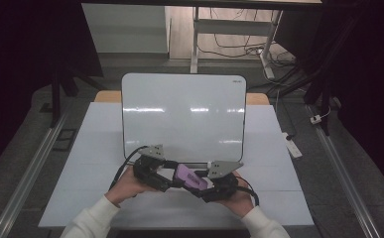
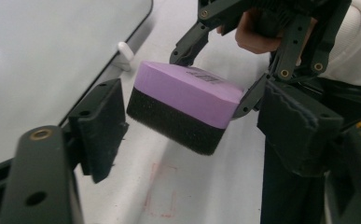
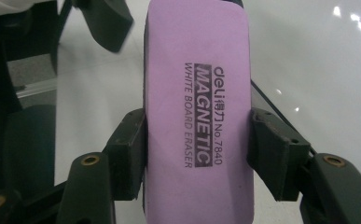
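Eraser [image 3: 199,116] pinched in my right fingers [image 3: 267,154]; left fingers [image 2: 104,123] spread around it, handover unfinished, whiteboard [image 1: 183,116] unwiped.

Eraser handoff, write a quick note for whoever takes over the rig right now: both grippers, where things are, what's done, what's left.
Right gripper: shut on the purple eraser, pads pressing its long sides, held above the table.
Left gripper: open, jaws on either side of the eraser's free end, pads not touching it.
Whiteboard: lies on the table beyond both grippers, surface looks clean.
Done: eraser lifted and brought between the left jaws.
Left: probably close the left gripper on it, then release the right, if a handover is intended.
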### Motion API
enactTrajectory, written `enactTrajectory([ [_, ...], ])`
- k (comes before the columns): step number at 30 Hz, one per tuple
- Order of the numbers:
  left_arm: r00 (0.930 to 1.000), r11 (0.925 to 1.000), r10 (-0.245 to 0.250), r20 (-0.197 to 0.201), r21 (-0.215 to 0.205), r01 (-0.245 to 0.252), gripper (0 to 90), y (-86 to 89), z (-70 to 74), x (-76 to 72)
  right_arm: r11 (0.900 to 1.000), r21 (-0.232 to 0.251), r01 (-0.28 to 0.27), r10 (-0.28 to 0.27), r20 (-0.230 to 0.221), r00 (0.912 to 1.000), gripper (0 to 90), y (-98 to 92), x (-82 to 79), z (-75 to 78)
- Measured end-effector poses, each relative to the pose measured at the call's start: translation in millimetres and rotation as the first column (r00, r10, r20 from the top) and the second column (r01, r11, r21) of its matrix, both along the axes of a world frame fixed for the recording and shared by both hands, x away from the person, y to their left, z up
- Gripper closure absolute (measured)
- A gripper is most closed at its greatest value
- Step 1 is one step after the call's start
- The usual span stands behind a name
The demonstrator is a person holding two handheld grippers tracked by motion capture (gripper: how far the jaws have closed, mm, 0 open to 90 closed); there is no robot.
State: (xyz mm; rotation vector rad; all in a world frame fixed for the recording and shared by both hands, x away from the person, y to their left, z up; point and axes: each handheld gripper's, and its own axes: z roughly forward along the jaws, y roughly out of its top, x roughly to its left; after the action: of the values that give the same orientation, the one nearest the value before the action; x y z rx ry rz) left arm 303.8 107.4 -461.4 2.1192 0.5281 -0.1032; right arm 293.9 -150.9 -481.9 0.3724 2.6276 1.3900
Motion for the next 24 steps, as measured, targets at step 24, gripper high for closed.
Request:
enactTrajectory([
  [24, 0.9962, 0.9956, 0.038, -0.078, -0.082, -0.045, 39.7, 4.8, 0.0, 2.6, 0.997, 0.033, 0.064, -0.066, 0.051, 0.9965, 33.5, -0.3, -7.5, 12.3],
])
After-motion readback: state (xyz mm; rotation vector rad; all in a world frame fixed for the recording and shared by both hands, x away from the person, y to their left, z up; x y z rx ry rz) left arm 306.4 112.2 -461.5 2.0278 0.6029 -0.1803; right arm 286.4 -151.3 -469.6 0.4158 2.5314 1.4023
